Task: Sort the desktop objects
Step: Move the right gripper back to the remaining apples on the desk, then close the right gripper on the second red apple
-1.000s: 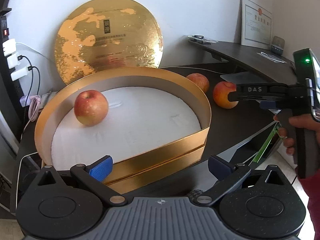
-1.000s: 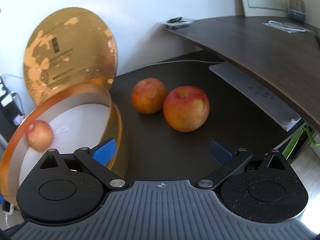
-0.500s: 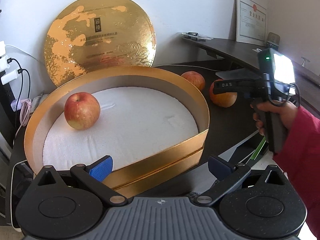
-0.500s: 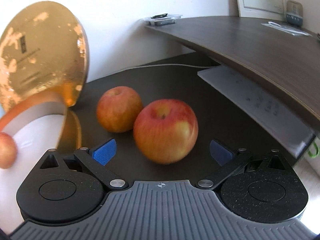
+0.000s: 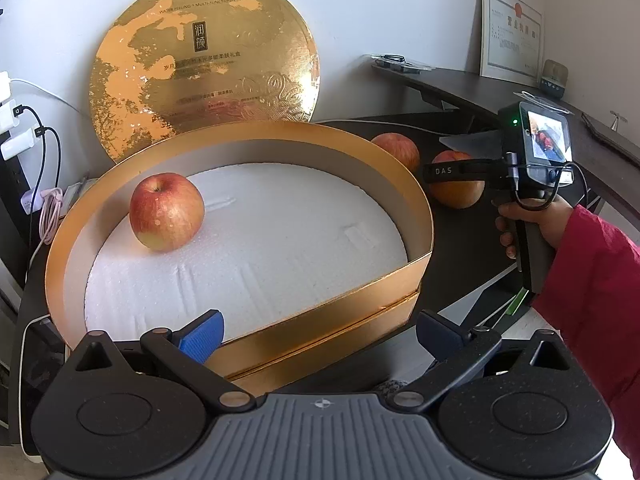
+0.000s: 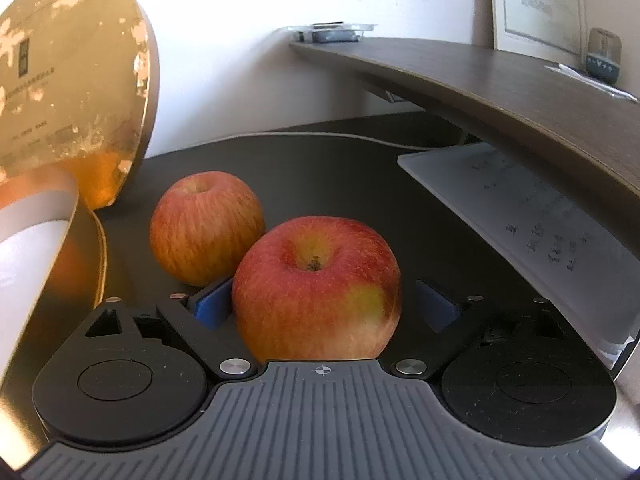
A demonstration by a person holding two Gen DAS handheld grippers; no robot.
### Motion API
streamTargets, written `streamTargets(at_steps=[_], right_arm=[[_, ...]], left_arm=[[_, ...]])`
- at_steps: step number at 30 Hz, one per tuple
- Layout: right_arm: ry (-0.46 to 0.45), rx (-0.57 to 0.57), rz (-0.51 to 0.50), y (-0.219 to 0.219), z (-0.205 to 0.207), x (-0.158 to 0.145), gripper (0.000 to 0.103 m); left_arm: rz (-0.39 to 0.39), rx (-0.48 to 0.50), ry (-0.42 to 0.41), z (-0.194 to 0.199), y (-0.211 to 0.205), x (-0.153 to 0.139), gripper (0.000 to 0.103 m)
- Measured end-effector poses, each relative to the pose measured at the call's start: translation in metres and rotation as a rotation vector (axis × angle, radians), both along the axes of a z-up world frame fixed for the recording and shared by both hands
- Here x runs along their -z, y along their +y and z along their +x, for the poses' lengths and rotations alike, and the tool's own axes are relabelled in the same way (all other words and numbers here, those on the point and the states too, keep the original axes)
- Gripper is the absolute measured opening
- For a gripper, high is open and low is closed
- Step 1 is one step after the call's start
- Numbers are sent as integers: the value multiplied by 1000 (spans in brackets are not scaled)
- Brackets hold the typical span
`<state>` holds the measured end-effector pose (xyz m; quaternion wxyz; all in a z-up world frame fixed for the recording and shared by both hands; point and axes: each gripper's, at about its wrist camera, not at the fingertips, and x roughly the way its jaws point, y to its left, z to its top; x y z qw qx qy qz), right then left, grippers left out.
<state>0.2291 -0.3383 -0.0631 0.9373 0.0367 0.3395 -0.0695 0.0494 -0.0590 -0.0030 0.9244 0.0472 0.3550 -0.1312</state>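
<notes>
A round gold box [image 5: 320, 300] with a white foam floor holds one red apple [image 5: 166, 210] at its left. Its gold lid [image 5: 204, 64] leans on the wall behind. Two more apples lie on the dark desk right of the box: a far apple [image 6: 206, 226] and a near apple [image 6: 316, 288]. My right gripper [image 6: 320, 304] has the near apple between its blue pads. The jaws have just been closing, and a gap still shows at the right pad. My left gripper [image 5: 316, 332] stands open at the box's near rim, holding nothing.
A raised wooden shelf [image 6: 500, 80] overhangs the desk on the right, with white papers [image 6: 520, 208] beneath it. A white cable [image 6: 320, 136] runs along the back. Chargers and cords [image 5: 24, 132] hang at the left. A hand [image 5: 532, 216] in a red sleeve holds the right gripper.
The right gripper has moved forward and down onto the near apple, and its jaws have narrowed around it. The left gripper has hardly moved.
</notes>
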Motion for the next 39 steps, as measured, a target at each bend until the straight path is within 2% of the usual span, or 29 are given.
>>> streamTargets(at_steps=[6, 10, 12, 15, 26, 30, 39], right_arm=[[33, 4, 1, 1, 6, 3, 95], [52, 8, 10, 2, 8, 3, 92], [61, 9, 12, 2, 9, 2, 87], [70, 3, 12, 2, 8, 1, 86], [66, -4, 33, 10, -31, -7, 86], [48, -12, 28, 13, -41, -22, 86], [-74, -51, 40, 39, -60, -83, 86]], left_arm=[[5, -3, -1, -1, 0, 0, 102], [7, -1, -3, -3, -1, 0, 102], [6, 0, -4, -4, -1, 0, 102], [5, -1, -6, -5, -1, 0, 102], [-16, -4, -43, -21, 10, -10, 102], [-36, -6, -64, -29, 17, -13, 102], [-82, -15, -100, -42, 36, -17, 102]])
